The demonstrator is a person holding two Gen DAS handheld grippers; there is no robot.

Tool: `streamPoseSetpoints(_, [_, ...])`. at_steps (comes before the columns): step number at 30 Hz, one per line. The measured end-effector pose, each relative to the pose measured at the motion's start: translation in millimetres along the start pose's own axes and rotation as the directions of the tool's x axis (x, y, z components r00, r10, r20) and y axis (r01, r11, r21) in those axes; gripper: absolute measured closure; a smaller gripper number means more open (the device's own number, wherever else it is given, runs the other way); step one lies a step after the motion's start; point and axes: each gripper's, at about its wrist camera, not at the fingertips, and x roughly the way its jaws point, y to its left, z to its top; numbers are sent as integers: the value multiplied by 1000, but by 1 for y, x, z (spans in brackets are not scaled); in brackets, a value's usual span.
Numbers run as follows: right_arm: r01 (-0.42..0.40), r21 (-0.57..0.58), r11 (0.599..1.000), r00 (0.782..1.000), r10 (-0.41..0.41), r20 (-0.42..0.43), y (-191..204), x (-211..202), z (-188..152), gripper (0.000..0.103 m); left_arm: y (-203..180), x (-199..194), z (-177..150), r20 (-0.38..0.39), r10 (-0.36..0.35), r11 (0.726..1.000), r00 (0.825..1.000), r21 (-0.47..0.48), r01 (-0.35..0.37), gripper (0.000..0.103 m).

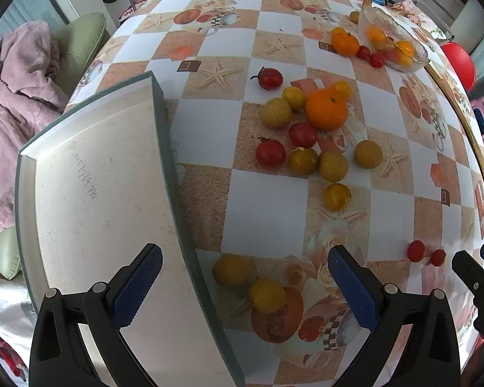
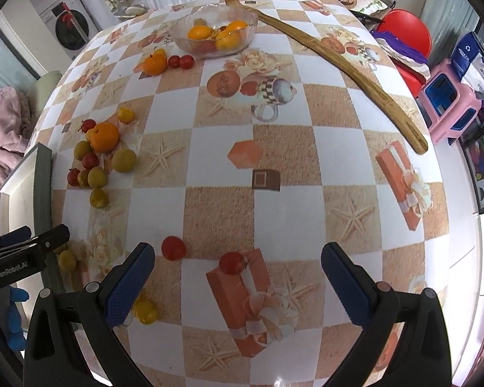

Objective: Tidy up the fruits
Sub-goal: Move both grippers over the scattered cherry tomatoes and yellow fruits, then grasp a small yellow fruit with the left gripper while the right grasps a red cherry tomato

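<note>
Fruit lies scattered on a checked tablecloth. In the left wrist view a large orange sits among several yellow and red small fruits, and two yellow fruits lie just ahead of my left gripper, which is open and empty, straddling the right wall of a white tray. In the right wrist view my right gripper is open and empty, with a red tomato between its fingers and another to its left. A glass bowl with oranges stands at the far side.
A long wooden back scratcher lies along the right side of the table. An orange and two red tomatoes sit beside the bowl. A yellow fruit lies by my right gripper's left finger. Chairs, a pink stool and a blanket surround the table.
</note>
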Motion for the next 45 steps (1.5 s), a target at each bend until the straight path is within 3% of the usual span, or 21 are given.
streamPoseSetpoints(18, [-4, 29, 1000, 1000, 4, -8, -10, -4, -9, 0, -35, -12, 8, 36, -17, 996, 999, 88, 14, 0])
streamPoseSetpoints(38, [3, 11, 1000, 998, -3, -57, -26, 17, -22, 0, -60, 16, 8, 50, -6, 994, 999, 108, 1, 0])
streamPoseSetpoints(45, [9, -47, 999, 999, -11, -52, -21, 27, -21, 0, -69, 27, 9, 66, 16, 993, 998, 116, -24, 0])
